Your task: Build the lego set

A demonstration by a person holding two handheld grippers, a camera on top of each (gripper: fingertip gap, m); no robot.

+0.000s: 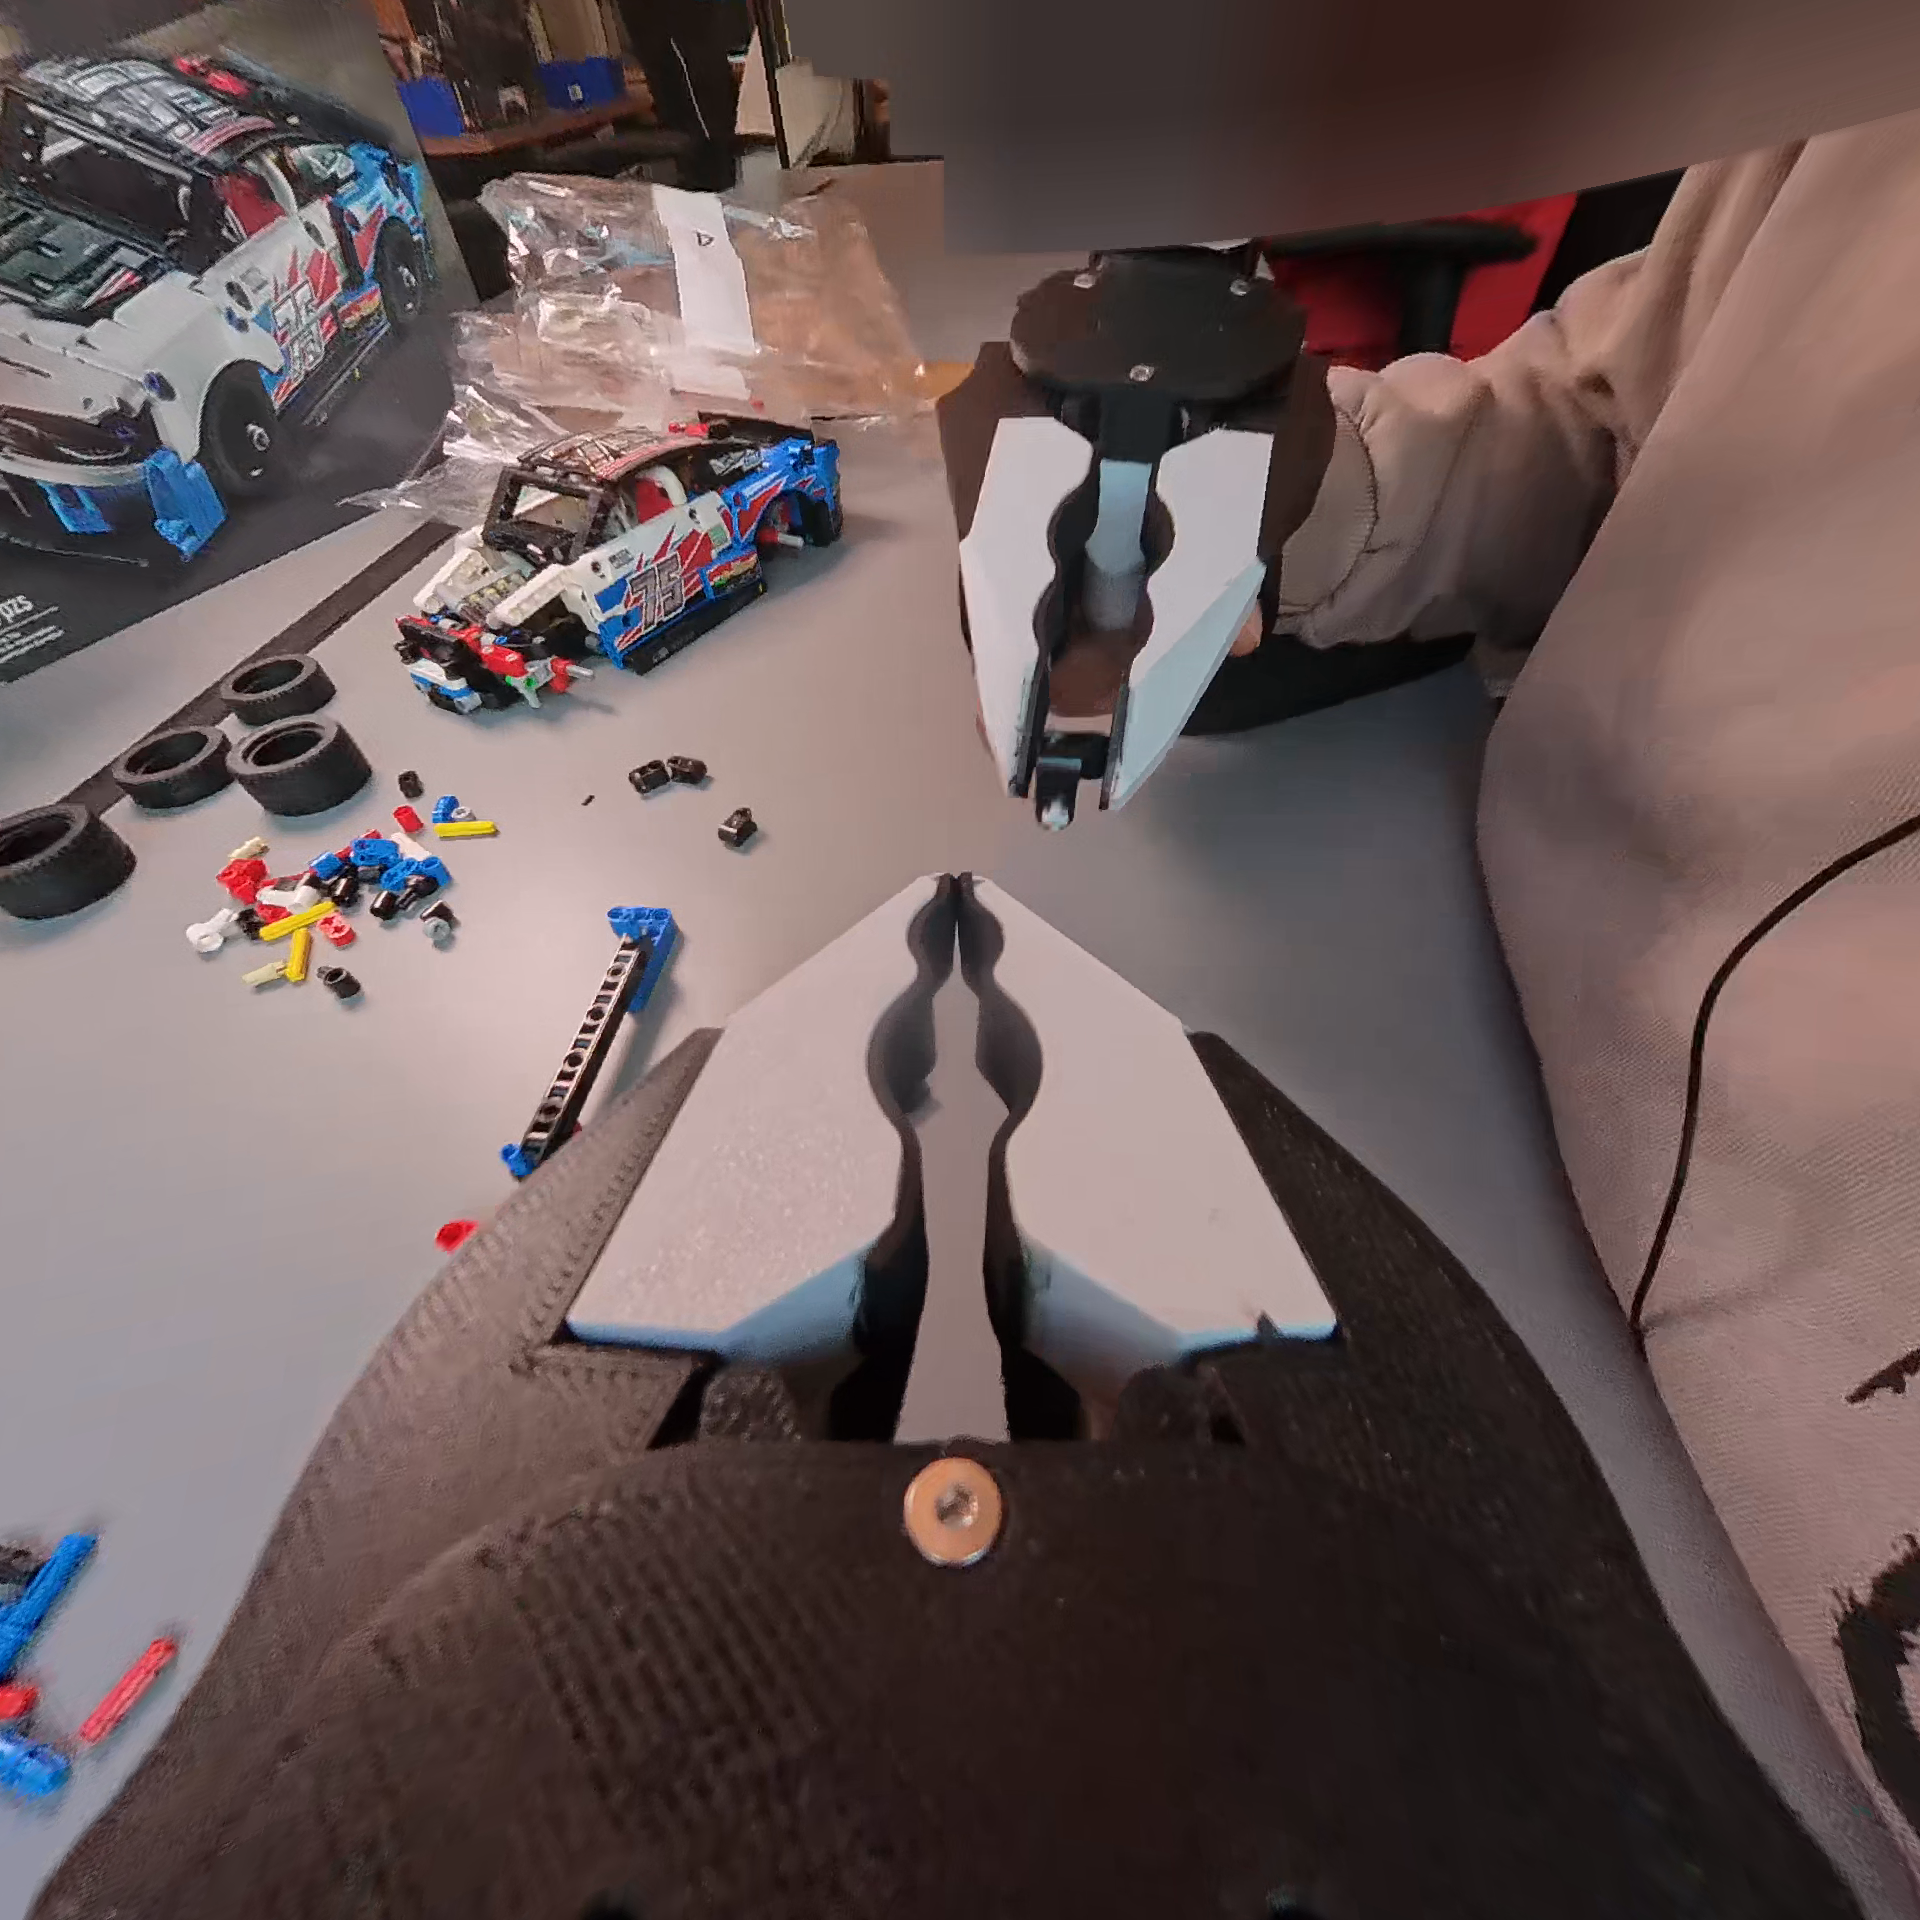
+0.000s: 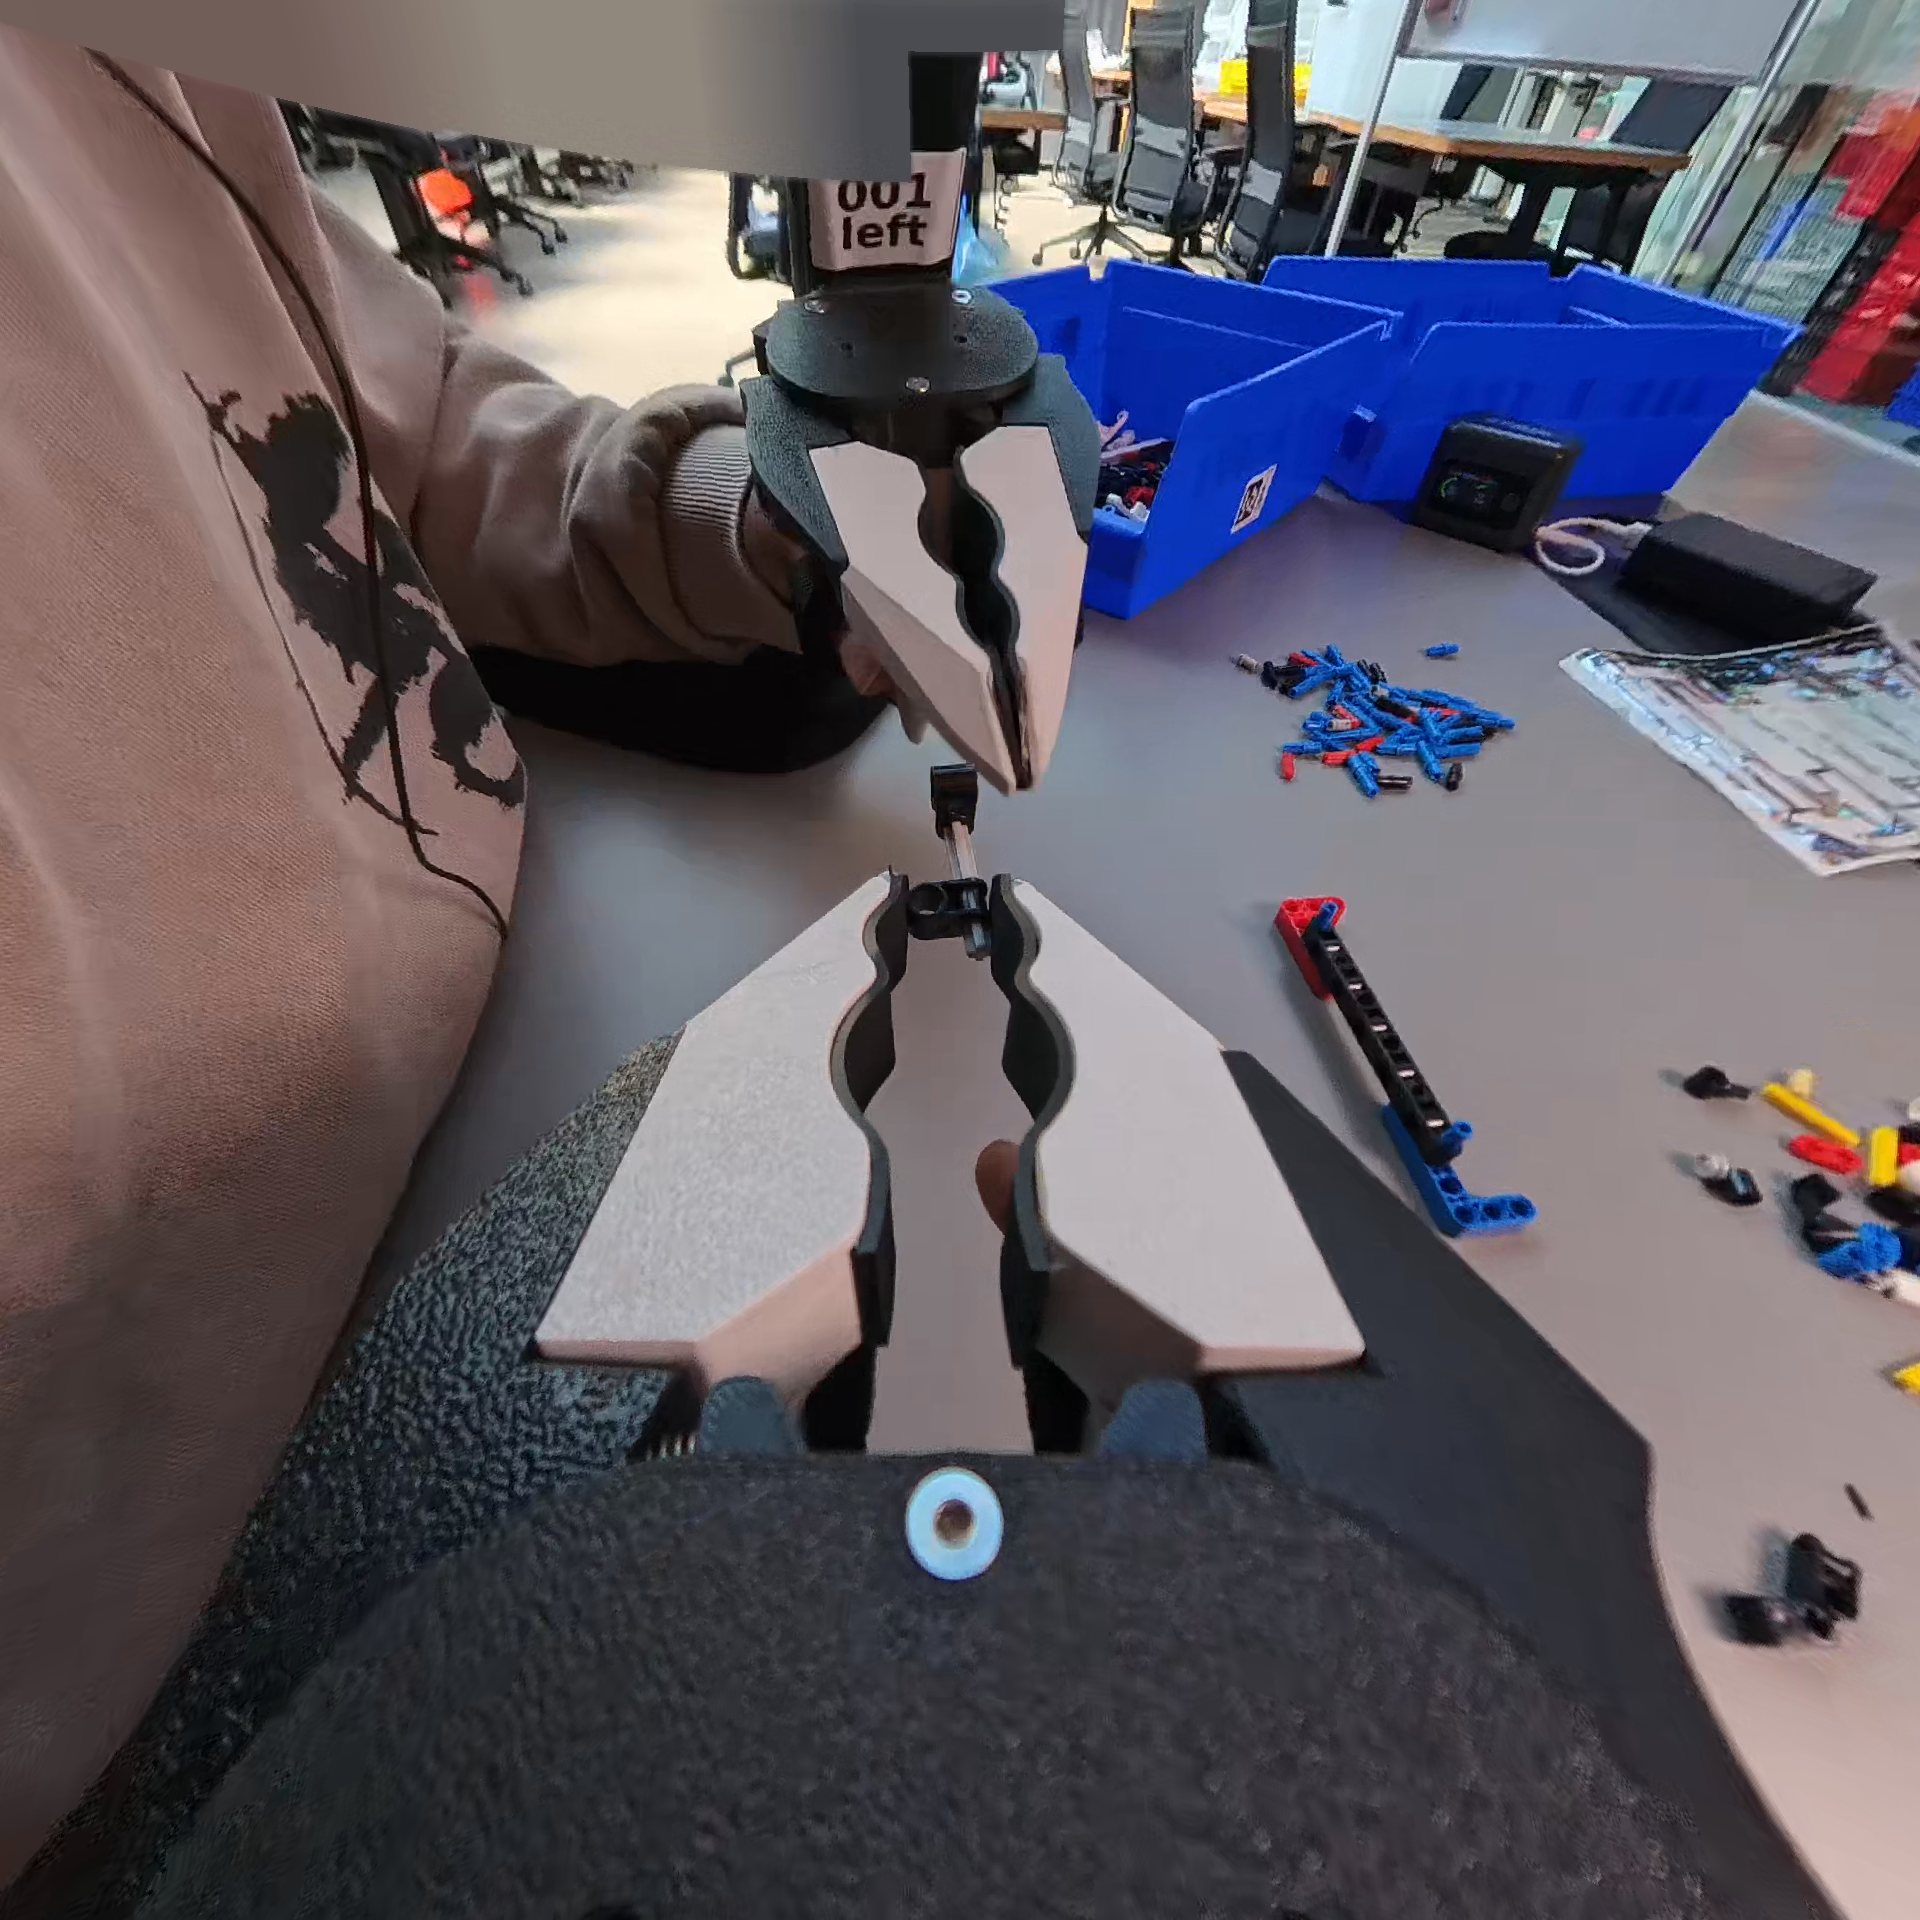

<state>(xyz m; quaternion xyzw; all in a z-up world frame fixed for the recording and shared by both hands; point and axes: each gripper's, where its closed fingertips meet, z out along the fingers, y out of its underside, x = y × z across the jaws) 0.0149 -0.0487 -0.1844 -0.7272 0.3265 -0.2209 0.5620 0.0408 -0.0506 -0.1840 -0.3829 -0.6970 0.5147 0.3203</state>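
My right gripper is shut on a small black connector that carries a short grey axle with a second black connector at its far end. It holds this above the grey table. It also shows in the left wrist view, pointing down with the piece at its tips. My left gripper is shut and empty. In the right wrist view its tips sit right beside the far connector. A partly built race car stands at the far left.
Several tyres and a pile of loose pieces lie left. A black beam with blue ends lies near my left gripper. Blue bins, blue pins, a booklet, the box and plastic bags ring the table. A person's torso is close. Left and right tips are no more than a few centimetres apart. About 30 centimetres separates my right fingertips from the partly built race car.
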